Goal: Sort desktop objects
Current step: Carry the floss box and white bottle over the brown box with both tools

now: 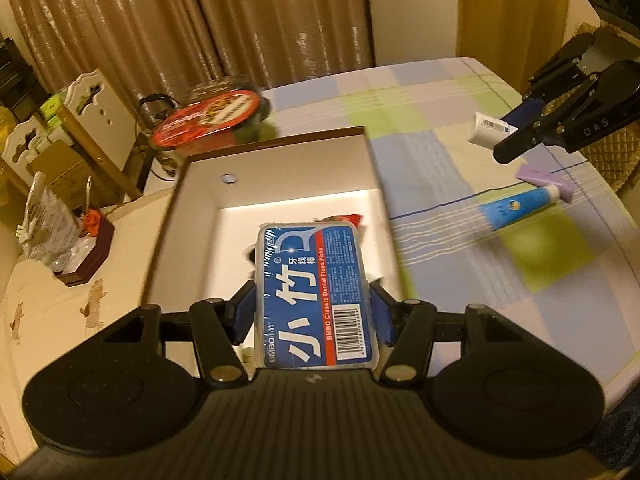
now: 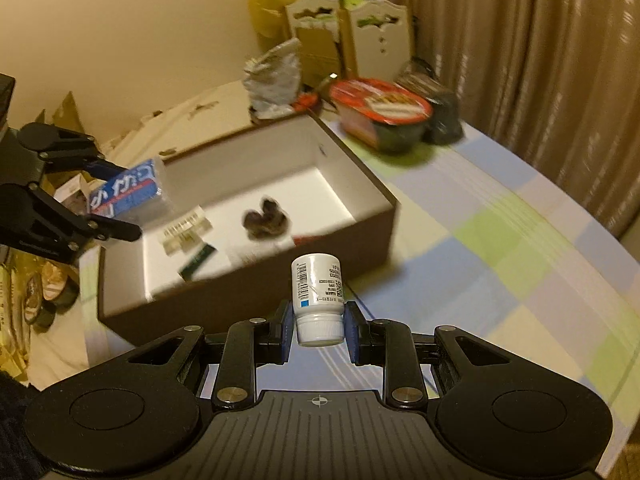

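My left gripper [image 1: 314, 304] is shut on a blue dental floss pick box [image 1: 316, 292] and holds it above the open brown box [image 1: 200, 200] with white inside. From the right wrist view the floss box [image 2: 128, 188] hangs over the brown box's [image 2: 360, 184] left side. My right gripper [image 2: 319, 320] is shut on a small white bottle [image 2: 318, 296], cap towards the camera, above the checked tablecloth just in front of the brown box. In the left wrist view the white bottle [image 1: 490, 130] shows in the right gripper [image 1: 516, 140] at far right.
Inside the brown box lie a dark lump [image 2: 266, 220], a pale packet [image 2: 186, 232] and a dark strip [image 2: 198, 262]. A blue tube [image 1: 516, 208] and a purple piece [image 1: 544, 180] lie on the cloth. A red-lidded noodle bowl [image 2: 380, 116] stands behind the box. Clutter lines the table's far side.
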### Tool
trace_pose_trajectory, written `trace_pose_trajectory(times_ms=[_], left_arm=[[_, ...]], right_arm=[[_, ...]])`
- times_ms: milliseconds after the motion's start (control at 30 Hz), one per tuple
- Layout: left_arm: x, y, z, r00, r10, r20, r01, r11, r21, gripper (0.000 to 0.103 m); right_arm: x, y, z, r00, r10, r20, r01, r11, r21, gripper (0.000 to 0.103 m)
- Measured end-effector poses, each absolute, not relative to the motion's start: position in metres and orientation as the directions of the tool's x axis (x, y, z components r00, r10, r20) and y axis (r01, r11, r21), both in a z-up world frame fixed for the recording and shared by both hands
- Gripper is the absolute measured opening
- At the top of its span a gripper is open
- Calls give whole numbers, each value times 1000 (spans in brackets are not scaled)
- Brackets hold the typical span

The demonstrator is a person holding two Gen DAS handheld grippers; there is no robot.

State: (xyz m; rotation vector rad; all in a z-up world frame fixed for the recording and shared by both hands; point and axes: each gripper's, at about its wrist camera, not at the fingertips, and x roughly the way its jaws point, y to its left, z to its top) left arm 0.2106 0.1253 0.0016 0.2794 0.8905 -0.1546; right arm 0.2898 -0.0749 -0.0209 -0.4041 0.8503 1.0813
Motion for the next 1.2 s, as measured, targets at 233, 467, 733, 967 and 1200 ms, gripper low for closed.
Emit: trace_pose_trajectory(times_ms=[233,467,733,967,1200], left_arm=[[222,162,2,611,-18,-792,263,947,182,54],[244,190,-4,607,-18,-794,271,944,186,54],[282,211,-20,595,-34,-803,252,957,146,54],[312,219,-45,552,-46,-832,269,955,125,54],[333,225,-72,515,-48,-856,249,964,95,54]], right_arm=[[292,-15,-15,175,597,-783,-916,391,94,26],[303,31,-18,175,583,-794,-921,382,78,26],[335,76,-42,166,547,-821,-904,417,95,26],[358,107,-67,153,506,-849,-901,424,90,26],[373,128,-97,137,458,-878,-896,435,87,26]])
